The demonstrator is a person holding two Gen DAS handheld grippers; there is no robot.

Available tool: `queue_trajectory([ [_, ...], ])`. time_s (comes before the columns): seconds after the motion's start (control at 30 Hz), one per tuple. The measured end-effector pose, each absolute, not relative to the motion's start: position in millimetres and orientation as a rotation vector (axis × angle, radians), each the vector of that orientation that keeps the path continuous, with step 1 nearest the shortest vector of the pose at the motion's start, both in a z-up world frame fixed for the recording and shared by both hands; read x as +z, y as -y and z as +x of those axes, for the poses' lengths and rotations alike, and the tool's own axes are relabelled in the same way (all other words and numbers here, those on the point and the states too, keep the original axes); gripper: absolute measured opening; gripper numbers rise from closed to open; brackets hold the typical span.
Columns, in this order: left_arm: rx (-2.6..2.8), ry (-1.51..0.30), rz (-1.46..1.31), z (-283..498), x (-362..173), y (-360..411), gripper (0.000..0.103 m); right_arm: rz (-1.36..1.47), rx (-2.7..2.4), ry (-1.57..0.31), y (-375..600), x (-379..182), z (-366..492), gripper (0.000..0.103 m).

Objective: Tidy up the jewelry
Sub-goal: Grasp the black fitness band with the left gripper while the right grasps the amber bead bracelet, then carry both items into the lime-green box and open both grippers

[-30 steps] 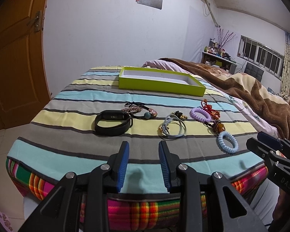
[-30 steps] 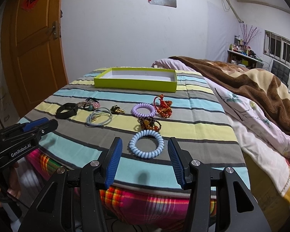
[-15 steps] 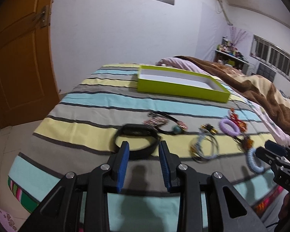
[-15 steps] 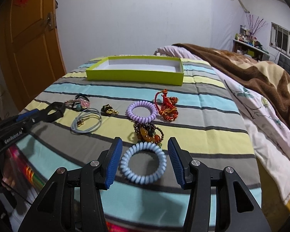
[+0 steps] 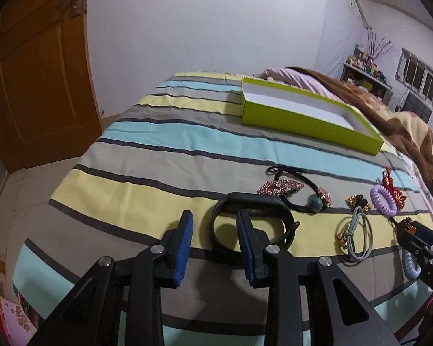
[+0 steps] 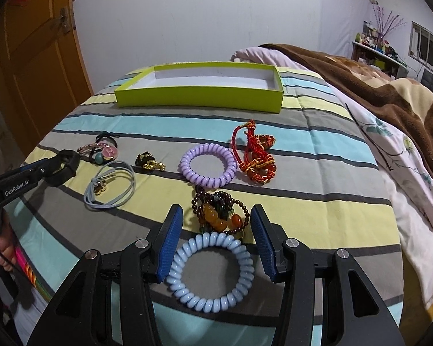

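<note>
Striped cloth in grey, yellow and pale blue covers the bed, and the jewelry lies scattered across its near end. Farthest back sits a lime-green box, shallow, white inside, with nothing visible in it. The right gripper hangs low over the bed with its jaws spread wide, grasping nothing; a pale blue spiral band lies flat on the cloth between the two blue pads, and whether either pad touches it cannot be told. Just beyond that band is a dark beaded bracelet with amber stones, then a lilac spiral band, and beside it to the right a red corded bracelet. Further left lie a small gold and black charm, a grey-blue cord loop, and a pink rhinestone clip with a black cord. The left gripper also has its jaws parted and holds nothing; in its own view a black wristband lies on the yellow stripe just ahead, its near curve partly hidden behind the right-side pad. In the right wrist view a person's fingers show at the left edge, on that gripper's handle. A brown blanket is heaped along the bed's right side.
</note>
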State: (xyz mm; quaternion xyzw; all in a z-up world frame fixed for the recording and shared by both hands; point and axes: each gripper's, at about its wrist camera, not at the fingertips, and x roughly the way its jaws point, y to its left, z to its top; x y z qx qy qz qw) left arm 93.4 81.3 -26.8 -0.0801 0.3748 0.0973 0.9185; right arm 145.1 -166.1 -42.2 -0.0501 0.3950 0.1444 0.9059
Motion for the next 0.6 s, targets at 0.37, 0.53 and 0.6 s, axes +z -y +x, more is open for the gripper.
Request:
queue_trajectory([
  [0.37,0.21,-0.789,-0.13,98.0,-24.4,-77.8,0.007,-0.079,0.309,-0.823,169.6,-38.0,150.6,0.021],
  [0.53,0.199,-0.764,-0.134,94.1,-18.7,-78.2,0.006,-0.06,0.325,-0.796,173.3,-29.0,145.5,0.019],
  [0.6,0.19,-0.754,-0.143,92.4,-15.3,-78.3,0.006,-0.057,0.327,-0.785,173.6,-25.6,143.8,0.019],
])
